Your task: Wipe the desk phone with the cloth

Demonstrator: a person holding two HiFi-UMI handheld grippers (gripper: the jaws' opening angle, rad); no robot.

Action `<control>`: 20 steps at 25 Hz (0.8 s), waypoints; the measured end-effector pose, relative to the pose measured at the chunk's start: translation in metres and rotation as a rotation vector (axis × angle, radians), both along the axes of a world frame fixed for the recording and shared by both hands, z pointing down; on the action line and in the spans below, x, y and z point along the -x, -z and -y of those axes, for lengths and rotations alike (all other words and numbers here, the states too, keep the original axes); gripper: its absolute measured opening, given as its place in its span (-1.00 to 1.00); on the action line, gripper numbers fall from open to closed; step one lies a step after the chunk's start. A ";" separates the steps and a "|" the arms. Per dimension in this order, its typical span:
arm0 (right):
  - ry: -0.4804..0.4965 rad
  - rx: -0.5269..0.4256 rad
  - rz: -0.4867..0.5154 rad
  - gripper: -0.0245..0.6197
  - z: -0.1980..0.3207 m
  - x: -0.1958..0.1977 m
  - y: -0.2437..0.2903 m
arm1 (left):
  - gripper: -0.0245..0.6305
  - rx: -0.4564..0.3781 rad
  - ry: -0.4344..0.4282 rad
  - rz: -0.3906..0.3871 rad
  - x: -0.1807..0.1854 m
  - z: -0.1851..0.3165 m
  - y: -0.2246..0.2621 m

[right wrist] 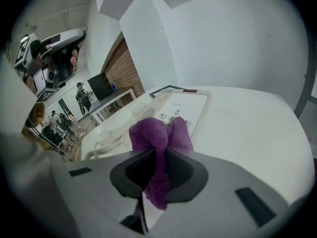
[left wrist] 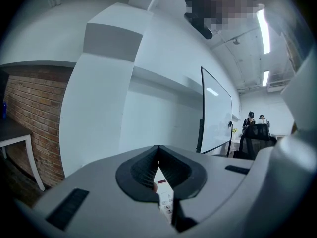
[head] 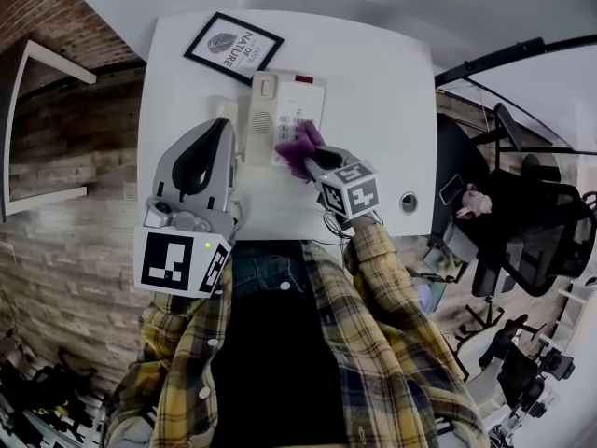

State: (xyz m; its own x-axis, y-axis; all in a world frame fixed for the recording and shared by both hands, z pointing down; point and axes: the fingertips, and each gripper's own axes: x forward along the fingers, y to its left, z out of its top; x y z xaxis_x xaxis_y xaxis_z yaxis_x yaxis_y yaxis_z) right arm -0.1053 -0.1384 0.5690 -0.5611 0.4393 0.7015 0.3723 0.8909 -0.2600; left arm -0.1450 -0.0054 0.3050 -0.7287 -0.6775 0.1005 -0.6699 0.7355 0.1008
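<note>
The cloth (right wrist: 158, 133) pinched between the black-padded jaws of the right gripper (right wrist: 156, 155) is purple. Just ahead of those jaws the phone (right wrist: 184, 106) is cream-white with greyish keys and a thin red strip at its far edge. The desk (right wrist: 257, 128) under it is plain white. Both grippers have pale grey shells, and the left gripper (head: 227, 127) carries a cube (head: 179, 261) of black-and-white square markers. Beyond the left jaws lies a black-framed picture (head: 233, 47) with a grey leaf. Behind both jaws, the shirt (head: 392, 325) is yellow-and-navy plaid.
</note>
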 end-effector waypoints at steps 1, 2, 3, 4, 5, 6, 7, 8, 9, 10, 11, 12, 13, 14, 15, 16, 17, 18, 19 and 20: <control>-0.005 0.004 0.003 -0.74 0.000 -0.002 0.000 | -0.88 0.003 -0.001 0.000 -0.002 0.000 0.000; -0.012 0.009 0.003 -0.74 0.000 -0.004 -0.001 | -0.88 0.007 -0.003 0.000 -0.004 0.001 0.000; -0.019 0.016 0.003 -0.74 0.000 -0.005 -0.001 | -0.88 0.010 -0.006 -0.001 -0.006 0.002 0.000; -0.024 0.021 0.002 -0.74 0.000 -0.005 -0.001 | -0.88 0.012 -0.009 -0.001 -0.008 0.002 0.000; -0.028 0.025 0.001 -0.74 0.000 -0.006 -0.001 | -0.88 0.014 -0.012 -0.001 -0.009 0.003 -0.001; -0.028 0.026 0.000 -0.74 0.000 -0.006 -0.001 | -0.88 0.016 -0.014 -0.001 -0.010 0.003 -0.001; -0.027 0.026 -0.001 -0.74 -0.001 -0.007 -0.001 | -0.88 0.018 -0.015 -0.001 -0.011 0.003 -0.001; -0.022 0.026 -0.005 -0.74 -0.002 -0.009 -0.002 | -0.88 0.019 -0.016 0.000 -0.012 0.003 -0.002; -0.015 0.026 -0.010 -0.74 -0.003 -0.012 -0.003 | -0.88 0.020 -0.016 0.000 -0.013 0.003 -0.002; -0.007 0.026 -0.016 -0.74 -0.004 -0.016 -0.003 | -0.88 0.020 -0.016 0.001 -0.014 0.004 -0.001; -0.003 0.027 -0.019 -0.74 -0.005 -0.020 -0.005 | -0.88 0.020 -0.016 0.001 -0.015 0.004 -0.001; -0.003 0.030 -0.020 -0.74 -0.005 -0.024 -0.006 | -0.88 0.021 -0.015 0.002 -0.016 0.004 -0.001; -0.006 0.036 -0.022 -0.74 -0.006 -0.028 -0.007 | -0.88 0.021 -0.015 0.003 -0.017 0.003 -0.001; -0.011 0.043 -0.026 -0.74 -0.006 -0.031 -0.007 | -0.88 0.022 -0.014 0.004 -0.017 0.003 0.000; -0.014 0.052 -0.033 -0.74 -0.007 -0.033 -0.008 | -0.88 0.022 -0.013 0.005 -0.017 0.002 0.000; -0.015 0.059 -0.042 -0.74 -0.008 -0.036 -0.009 | -0.88 0.022 -0.012 0.006 -0.018 0.001 0.000; -0.014 0.066 -0.052 -0.74 -0.009 -0.039 -0.010 | -0.88 0.022 -0.011 0.006 -0.018 0.000 0.000; -0.015 0.075 -0.060 -0.74 -0.010 -0.042 -0.012 | -0.88 0.022 -0.010 0.006 -0.018 -0.001 0.000; -0.018 0.087 -0.069 -0.74 -0.011 -0.044 -0.013 | -0.88 0.022 -0.010 0.007 -0.018 -0.001 0.000; -0.021 0.100 -0.078 -0.74 -0.011 -0.047 -0.014 | -0.88 0.022 -0.010 0.007 -0.017 -0.001 0.001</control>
